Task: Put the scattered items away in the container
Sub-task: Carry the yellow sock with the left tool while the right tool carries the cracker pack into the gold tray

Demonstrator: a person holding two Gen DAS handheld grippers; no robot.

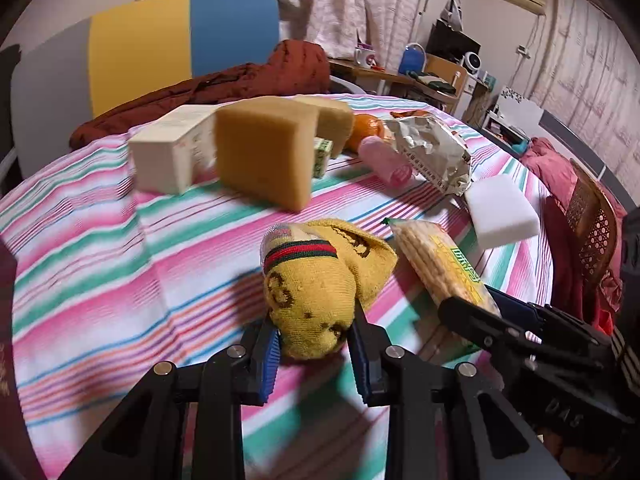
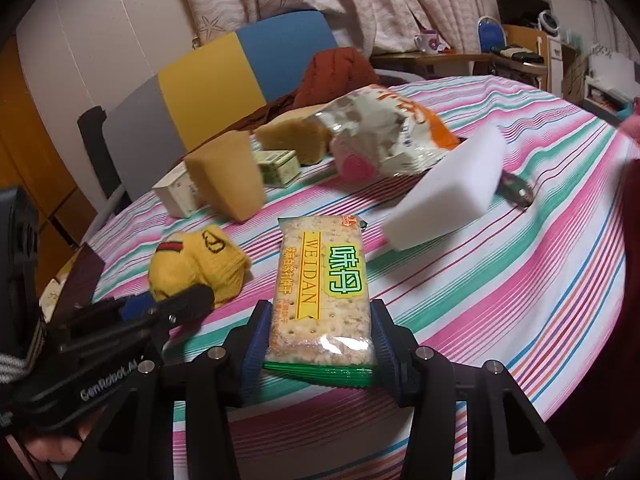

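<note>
My left gripper is shut on a rolled yellow sock with a red and green band; the sock also shows in the right wrist view. My right gripper is shut on a cracker packet labelled WEIDAN, which also shows in the left wrist view. Both sit just above the striped tablecloth. No container is in view.
Farther back lie two tan sponges, a white box, a small green box, a pink roll, an orange, a crumpled snack bag and a white foam block. A colourful chair stands behind.
</note>
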